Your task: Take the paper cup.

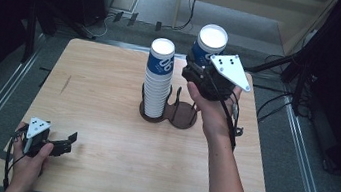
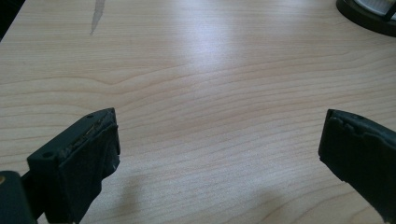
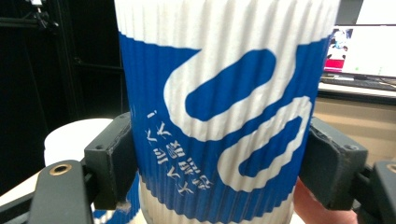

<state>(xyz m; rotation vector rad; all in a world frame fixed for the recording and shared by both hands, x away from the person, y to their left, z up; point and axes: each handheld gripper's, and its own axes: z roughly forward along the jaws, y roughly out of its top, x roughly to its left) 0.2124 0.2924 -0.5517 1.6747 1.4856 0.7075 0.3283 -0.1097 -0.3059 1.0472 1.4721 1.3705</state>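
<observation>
The blue-and-white ribbed paper cup carries a short slanted line of small white characters on its blue band, low on its left side, beside the big white squiggle; they look East Asian, but too blurred to read. No other text is legible.

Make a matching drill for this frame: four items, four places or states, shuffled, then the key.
Items:
1. left gripper
2. right gripper
3. stack of cups
4. holder's right ring

Places or states:
A. stands in the holder's left ring
B. shut on a blue and white cup, lifted above the table
C. nothing in it
D. open, low over the near left corner of the table, nothing between the jaws

Pairs: 1-D, 2-B, 3-A, 4-C
</observation>
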